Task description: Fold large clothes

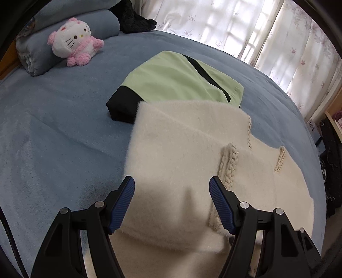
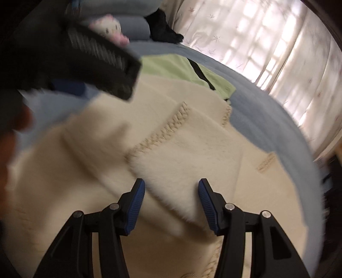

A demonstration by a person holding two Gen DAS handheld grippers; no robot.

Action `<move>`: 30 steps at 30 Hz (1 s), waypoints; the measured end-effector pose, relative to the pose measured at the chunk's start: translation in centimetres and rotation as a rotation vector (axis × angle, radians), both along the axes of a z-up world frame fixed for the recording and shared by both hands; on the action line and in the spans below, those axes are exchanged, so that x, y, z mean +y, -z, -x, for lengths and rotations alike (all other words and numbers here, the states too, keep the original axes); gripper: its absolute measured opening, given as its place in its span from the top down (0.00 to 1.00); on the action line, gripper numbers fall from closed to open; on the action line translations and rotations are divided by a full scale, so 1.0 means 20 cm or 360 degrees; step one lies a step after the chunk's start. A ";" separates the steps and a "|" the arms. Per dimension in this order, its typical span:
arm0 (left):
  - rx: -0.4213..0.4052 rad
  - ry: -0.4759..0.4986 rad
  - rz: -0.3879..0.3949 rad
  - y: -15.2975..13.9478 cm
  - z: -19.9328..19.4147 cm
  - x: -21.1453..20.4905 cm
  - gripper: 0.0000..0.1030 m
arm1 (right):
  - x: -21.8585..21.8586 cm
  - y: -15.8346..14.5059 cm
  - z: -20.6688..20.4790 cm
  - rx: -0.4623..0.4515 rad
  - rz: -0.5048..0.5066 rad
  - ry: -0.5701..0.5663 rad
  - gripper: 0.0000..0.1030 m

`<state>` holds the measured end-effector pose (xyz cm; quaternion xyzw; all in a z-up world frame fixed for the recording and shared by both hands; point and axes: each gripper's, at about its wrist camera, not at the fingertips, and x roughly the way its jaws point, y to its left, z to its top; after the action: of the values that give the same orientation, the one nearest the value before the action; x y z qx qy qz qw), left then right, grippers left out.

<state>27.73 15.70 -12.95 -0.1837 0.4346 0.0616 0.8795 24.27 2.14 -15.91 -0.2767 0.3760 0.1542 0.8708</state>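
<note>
A fluffy cream sweater (image 1: 188,145) with braided trim lies partly folded on the blue bed (image 1: 64,119); it also fills the right wrist view (image 2: 188,149). My left gripper (image 1: 172,188) is open and empty just above its near part. My right gripper (image 2: 171,190) is open and empty above a folded flap of the sweater. The left gripper's body (image 2: 96,57) shows blurred at the upper left of the right wrist view. A folded green and black garment (image 1: 177,79) lies beyond the sweater, also in the right wrist view (image 2: 171,64).
A pink and white plush cat (image 1: 72,40) leans on a blue pillow (image 1: 40,53) at the far left. A black fuzzy item (image 1: 134,19) lies at the bed's far edge. Floral curtains (image 1: 267,32) hang behind; furniture (image 1: 333,128) stands at right.
</note>
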 end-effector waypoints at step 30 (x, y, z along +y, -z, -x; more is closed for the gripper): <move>0.0231 0.0018 -0.0272 0.17 -0.04 0.09 0.31 | -1.56 0.05 -0.08 0.0385 -0.1596 0.1327 0.62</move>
<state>28.60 17.49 -16.40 -0.1006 0.4913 0.1068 0.8585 25.78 -29.11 -17.00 0.3501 0.4293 -0.0096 0.8325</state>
